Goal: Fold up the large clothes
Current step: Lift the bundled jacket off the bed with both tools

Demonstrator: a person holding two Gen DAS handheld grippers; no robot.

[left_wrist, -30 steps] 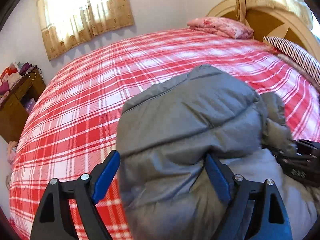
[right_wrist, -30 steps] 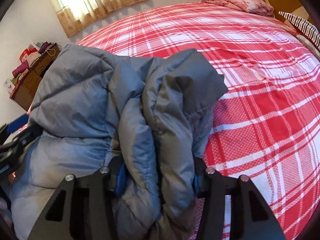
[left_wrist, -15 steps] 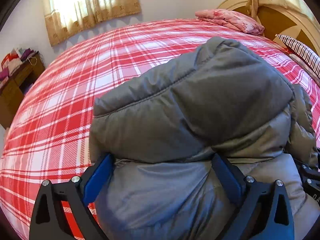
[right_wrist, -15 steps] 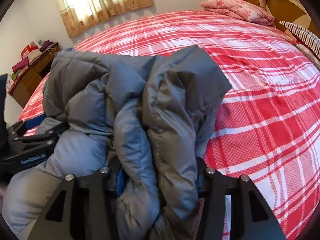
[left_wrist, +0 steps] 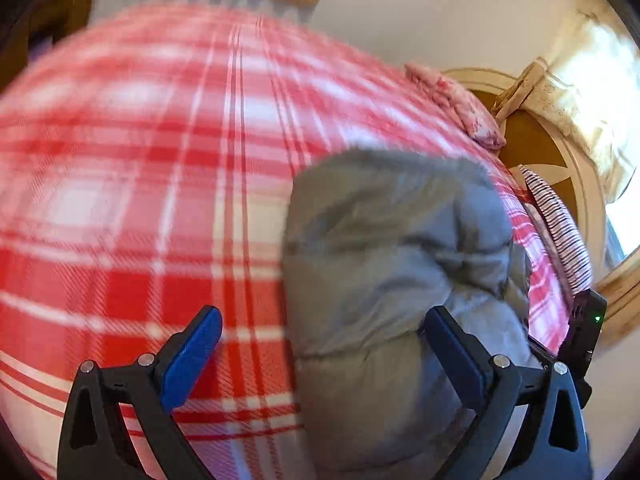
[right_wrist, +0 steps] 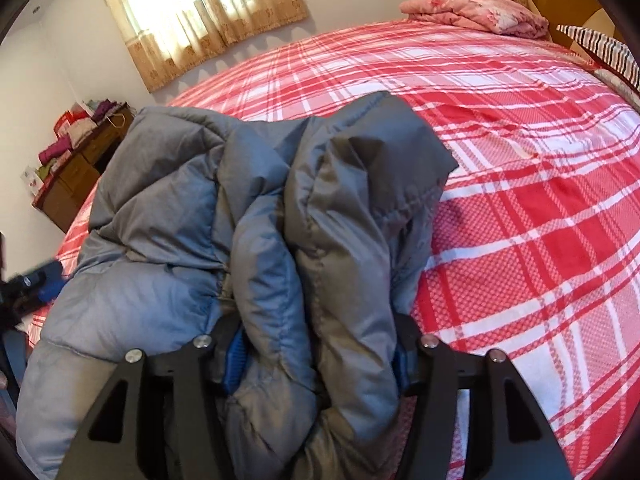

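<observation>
A grey puffer jacket (right_wrist: 192,220) lies bunched on the red plaid bed (right_wrist: 540,208). My right gripper (right_wrist: 318,352) is shut on a thick fold of the jacket, which bulges up between its jaws. In the left wrist view the jacket (left_wrist: 392,248) sits to the right. My left gripper (left_wrist: 320,344) is open, its left blue pad (left_wrist: 192,352) over bare sheet (left_wrist: 120,200) and its right pad (left_wrist: 452,352) against the jacket's side. The left wrist view is motion-blurred. The left gripper's blue tip (right_wrist: 46,276) shows at the left edge of the right wrist view.
A folded pink blanket (right_wrist: 476,12) and a striped pillow (right_wrist: 600,48) lie by the wooden headboard (left_wrist: 532,148). A brown cabinet with piled clothes (right_wrist: 76,160) stands left of the bed under a curtained window (right_wrist: 200,12). The right gripper's body (left_wrist: 584,328) sits at the jacket's right.
My left gripper has swung left off the jacket bulk, so its left pad now hangs over bare sheet. The right gripper keeps its hold and barely moves.
</observation>
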